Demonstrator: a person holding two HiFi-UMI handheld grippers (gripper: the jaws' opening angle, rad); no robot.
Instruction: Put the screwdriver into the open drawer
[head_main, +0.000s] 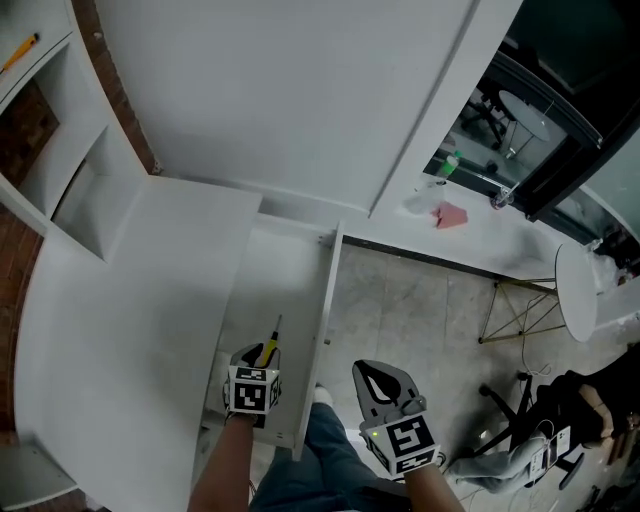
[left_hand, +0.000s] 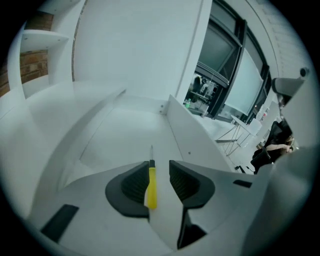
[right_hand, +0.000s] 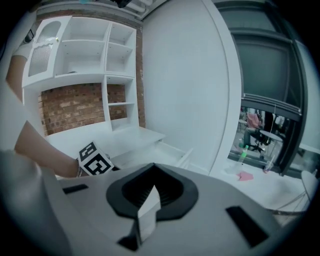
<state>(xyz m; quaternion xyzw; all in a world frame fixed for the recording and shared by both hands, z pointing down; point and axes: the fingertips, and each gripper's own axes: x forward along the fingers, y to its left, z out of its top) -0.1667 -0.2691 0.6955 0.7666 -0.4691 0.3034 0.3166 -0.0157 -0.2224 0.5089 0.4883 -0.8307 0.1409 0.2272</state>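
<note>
A screwdriver (head_main: 268, 351) with a yellow handle and thin shaft lies between the jaws of my left gripper (head_main: 262, 352), over the near end of the open white drawer (head_main: 332, 290). In the left gripper view the screwdriver (left_hand: 151, 187) rests against the left pad (left_hand: 131, 186), with a clear gap to the right pad, so the left gripper (left_hand: 152, 172) stands open. The shaft points toward the drawer's (left_hand: 125, 135) far end. My right gripper (head_main: 383, 383) hangs to the right of the drawer front, above the floor. In its own view the right gripper (right_hand: 152, 187) is shut on nothing.
A white countertop (head_main: 130, 300) runs left of the drawer, with white shelves (head_main: 60, 150) and brick wall behind. A window ledge holds a pink object (head_main: 452, 216) and a green bottle (head_main: 448, 163). A wire-legged stand (head_main: 520, 305) and round white table (head_main: 580, 290) stand at the right.
</note>
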